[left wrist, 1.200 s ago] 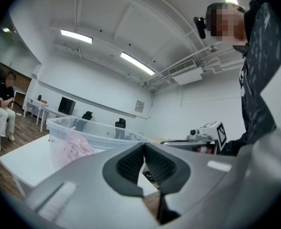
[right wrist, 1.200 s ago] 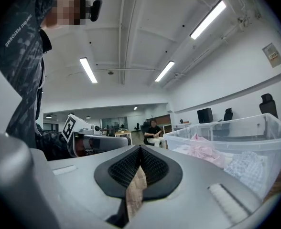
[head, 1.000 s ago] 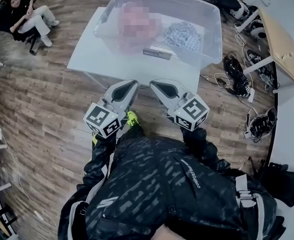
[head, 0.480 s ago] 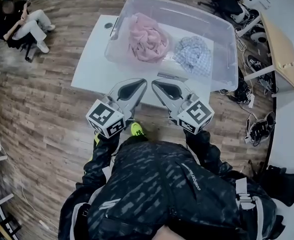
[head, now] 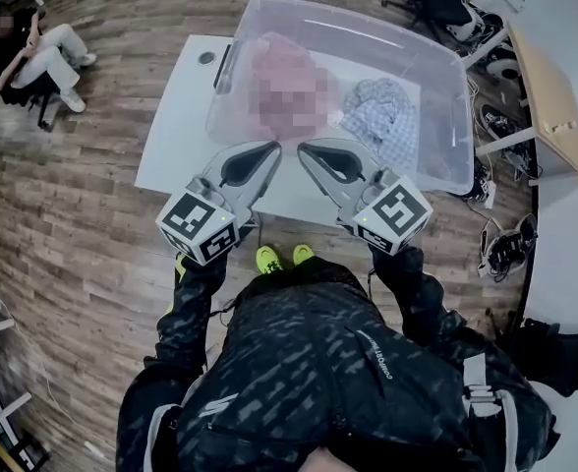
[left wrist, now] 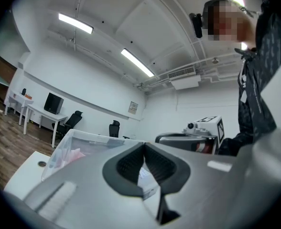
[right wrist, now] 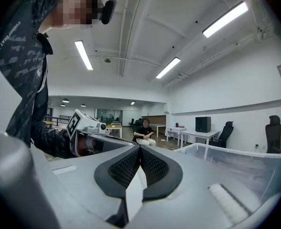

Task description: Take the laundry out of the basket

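Since both garments look soft, light and floppy, each should lift by a pinch on a raised fold. In the head view, the crumpled pink cloth point(head: 284, 87) and the blue-white checked shirt point(head: 382, 116) lie side by side inside the clear plastic basket point(head: 446, 116) on the white counter point(head: 176, 136). The left gripper point(head: 272, 148) and right gripper point(head: 305, 148) hover before the basket's tall near wall, which must be cleared. In the left gripper view, the jaws are pressed together on nothing. In the right gripper view, likewise; a seated person point(right wrist: 144, 133) is well apart.
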